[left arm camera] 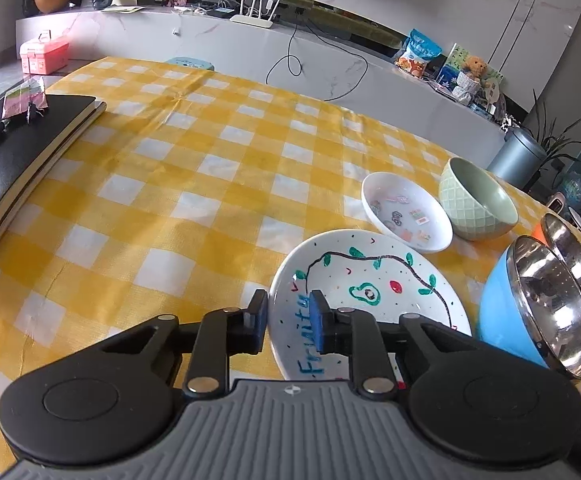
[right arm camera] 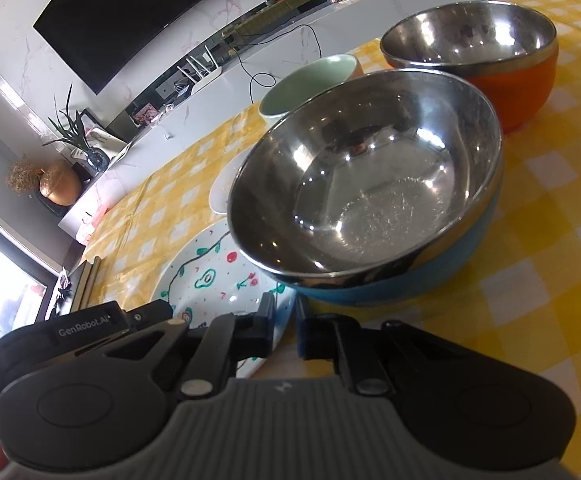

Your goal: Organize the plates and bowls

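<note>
1. Left gripper [left arm camera: 288, 320] — jaws narrowed onto the near-left rim of the painted plate [left arm camera: 370, 292], one pad outside the rim, one over the plate's face; it appears clamped on that rim.
2. Right gripper [right arm camera: 286, 326] — jaws nearly shut across the plate's right edge; whether the pads actually press cannot be told.
3. Plate lies flat on the yellow check cloth [left arm camera: 170, 184], empty; painted with a vine, an avocado and blue lettering.
4. Blue bowl [left arm camera: 498, 312], steel-lined, empty — just beside the plate's right rim.
5. Orange bowl [right arm camera: 502, 92], steel-lined, empty, directly behind the blue one.
6. White dish [left arm camera: 406, 216] beyond the plate, empty apart from printed pictures; green bowl [left arm camera: 476, 200] touching its right side, empty.
7. Both grippers point downward at a slant toward the plate.
</note>
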